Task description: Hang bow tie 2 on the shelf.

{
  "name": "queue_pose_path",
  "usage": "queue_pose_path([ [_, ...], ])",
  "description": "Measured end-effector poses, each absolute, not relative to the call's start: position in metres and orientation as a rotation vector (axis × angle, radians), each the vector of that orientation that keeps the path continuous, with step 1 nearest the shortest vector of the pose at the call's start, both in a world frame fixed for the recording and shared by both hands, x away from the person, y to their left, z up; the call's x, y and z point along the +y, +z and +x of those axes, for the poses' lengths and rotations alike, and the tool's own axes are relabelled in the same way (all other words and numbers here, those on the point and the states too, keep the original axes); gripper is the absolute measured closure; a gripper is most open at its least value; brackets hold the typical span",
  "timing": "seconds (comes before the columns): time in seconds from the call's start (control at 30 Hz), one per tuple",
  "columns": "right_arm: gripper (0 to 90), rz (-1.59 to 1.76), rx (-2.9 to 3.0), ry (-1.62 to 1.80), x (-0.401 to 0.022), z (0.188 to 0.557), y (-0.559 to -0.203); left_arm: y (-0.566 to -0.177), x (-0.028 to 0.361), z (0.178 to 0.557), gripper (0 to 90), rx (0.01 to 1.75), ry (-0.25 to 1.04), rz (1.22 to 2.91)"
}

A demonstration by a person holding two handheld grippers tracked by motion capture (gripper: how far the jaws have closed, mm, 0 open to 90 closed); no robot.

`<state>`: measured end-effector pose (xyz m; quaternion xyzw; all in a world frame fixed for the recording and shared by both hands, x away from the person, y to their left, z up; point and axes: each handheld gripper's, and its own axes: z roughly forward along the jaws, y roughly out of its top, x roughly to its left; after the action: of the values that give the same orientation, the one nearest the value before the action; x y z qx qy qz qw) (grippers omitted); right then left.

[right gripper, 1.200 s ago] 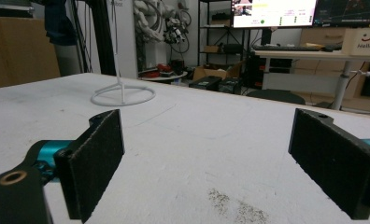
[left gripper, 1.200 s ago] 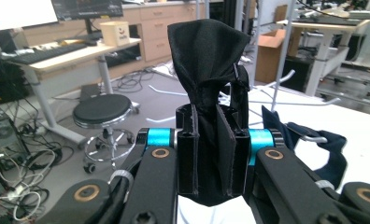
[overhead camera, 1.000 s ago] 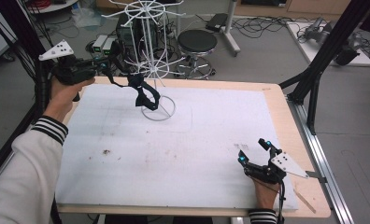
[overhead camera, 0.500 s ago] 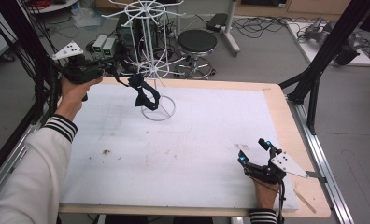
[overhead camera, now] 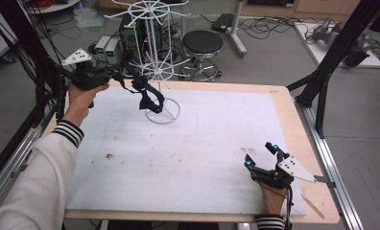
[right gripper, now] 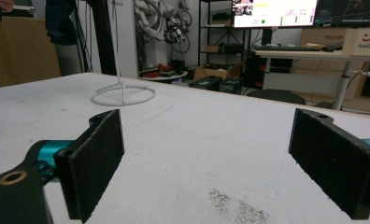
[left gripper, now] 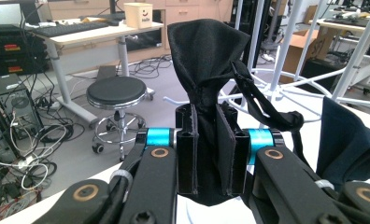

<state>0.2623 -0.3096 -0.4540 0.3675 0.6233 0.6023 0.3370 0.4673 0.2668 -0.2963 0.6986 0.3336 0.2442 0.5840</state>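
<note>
White table [overhead camera: 202,158]: left claw [left gripper: 206,154] clamps black cloth [left gripper: 206,56] beside wire rack [overhead camera: 152,57], not yet hung; right claw [overhead camera: 262,155] gapes empty.

the left gripper [left gripper: 206,144] has its two black jaws closed tight on a black cloth [left gripper: 206,56], which bunches between the pads and fans out above them; a black strap [left gripper: 262,109] of the cloth loops off to the right; behind it stand the white wire rack [left gripper: 286,60] and its arms; farther back a black stool [left gripper: 117,93] and a desk [left gripper: 80,35] on the grey floor.
</note>
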Motion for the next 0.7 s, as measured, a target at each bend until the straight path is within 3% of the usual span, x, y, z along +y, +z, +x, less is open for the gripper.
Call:
queue_pose_path([
  [0.7,9.8,0.958,1.626,1.568,-0.31,0.262,-0.454,-0.324,0.257,0.462,78.7,0.807,0.556,1.713],
])
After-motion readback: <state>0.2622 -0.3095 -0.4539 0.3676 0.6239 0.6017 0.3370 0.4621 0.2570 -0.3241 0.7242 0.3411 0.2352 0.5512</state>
